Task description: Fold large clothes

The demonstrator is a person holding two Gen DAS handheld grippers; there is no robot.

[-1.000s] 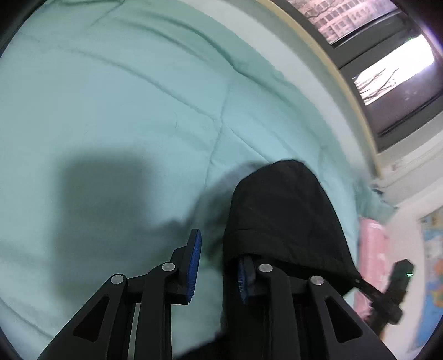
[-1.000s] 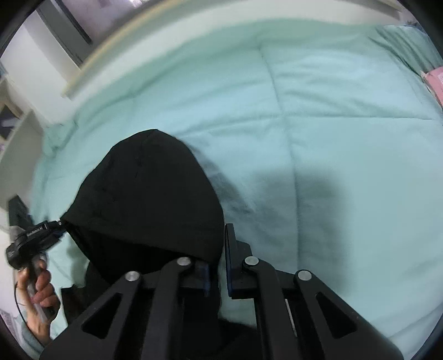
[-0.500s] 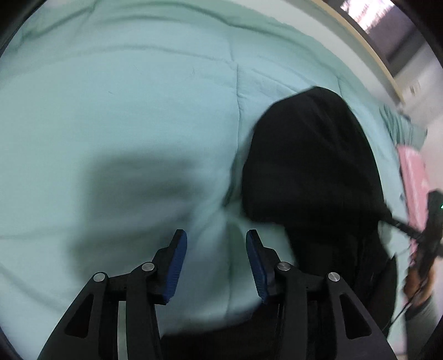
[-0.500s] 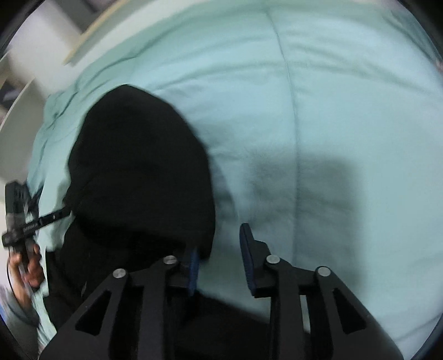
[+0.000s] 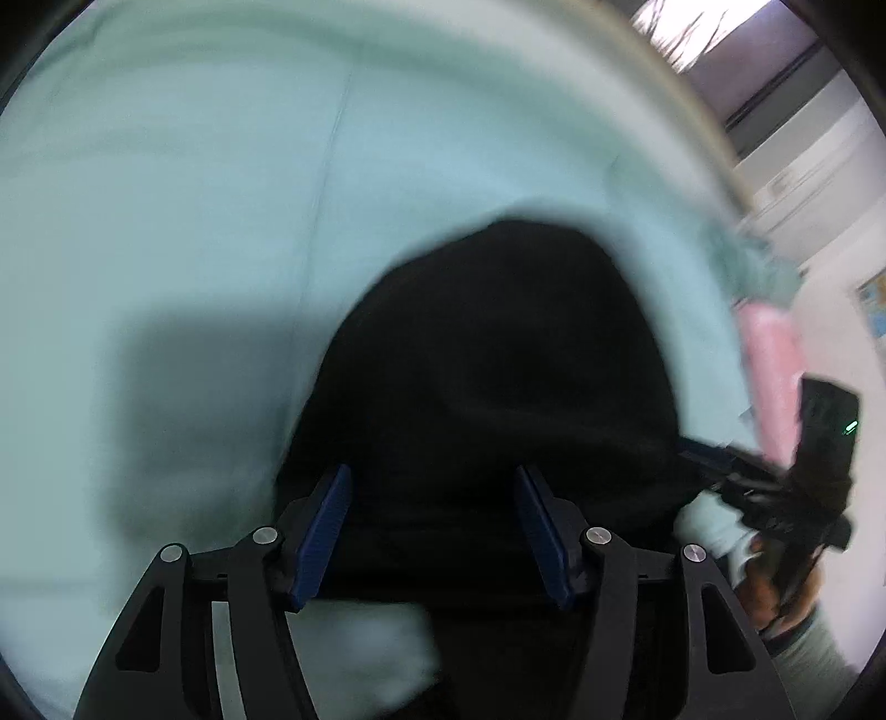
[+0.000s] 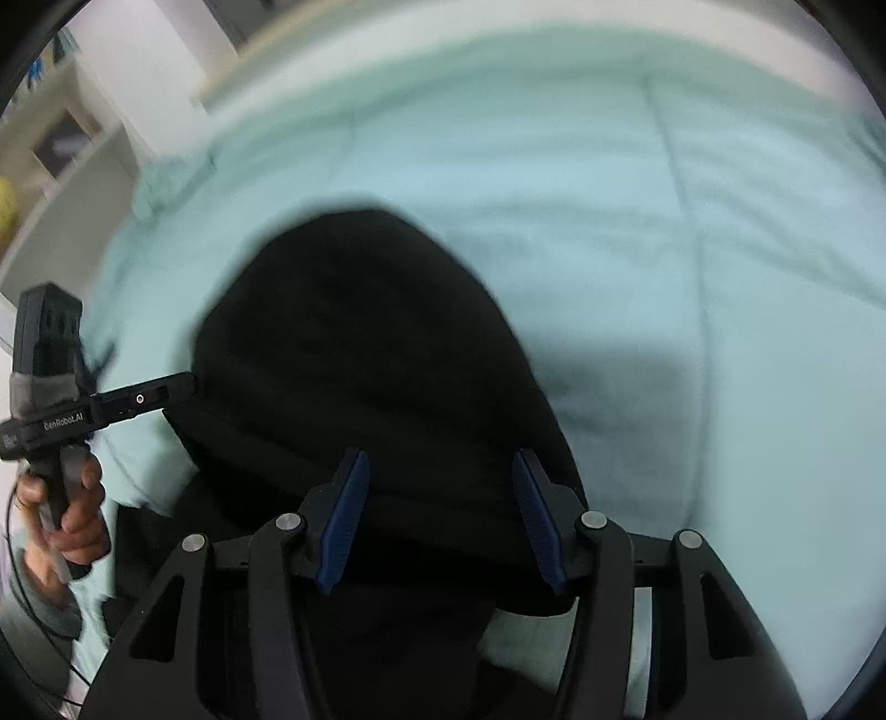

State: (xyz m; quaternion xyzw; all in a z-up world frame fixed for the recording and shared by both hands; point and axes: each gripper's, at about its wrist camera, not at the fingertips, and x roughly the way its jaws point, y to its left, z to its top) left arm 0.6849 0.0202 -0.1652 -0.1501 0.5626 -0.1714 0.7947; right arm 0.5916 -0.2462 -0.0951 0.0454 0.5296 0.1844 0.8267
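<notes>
Black hooded garment (image 5: 487,376) spread on a pale green quilt (image 5: 166,194) covering the bed, rounded hood end pointing away from both cameras, toward the far edge of the quilt. Both views blurred, fabric detail lost.

Left tongs (image 5: 434,531) gaping wide, blue pads (image 5: 324,531) set well apart, nothing between them but the dark cloth lying beneath. Placed over the near part of the garment, just behind the hood's band. Whether touching the cloth or just above it: cannot tell.

Right tongs (image 6: 440,518) likewise spread wide, blue pads (image 6: 346,518) apart, empty, over the near edge of the same garment where a thicker folded band crosses under them. Contact with the fabric unclear here too.

In the left wrist view, right tongs seen from outside at the garment's right edge, tip against the dark cloth, held by a hand (image 5: 775,592). In the right wrist view, left tongs seen from outside at the garment's left edge, tip meeting the cloth, gripped by a hand (image 6: 72,515) below.

Beyond the garment, quilt seams running across the green surface. Pink item (image 5: 772,365) just past the quilt's right side. Window (image 5: 709,33) above the far edge of the quilt. Shelf (image 6: 61,144) left of the quilt's far corner.
</notes>
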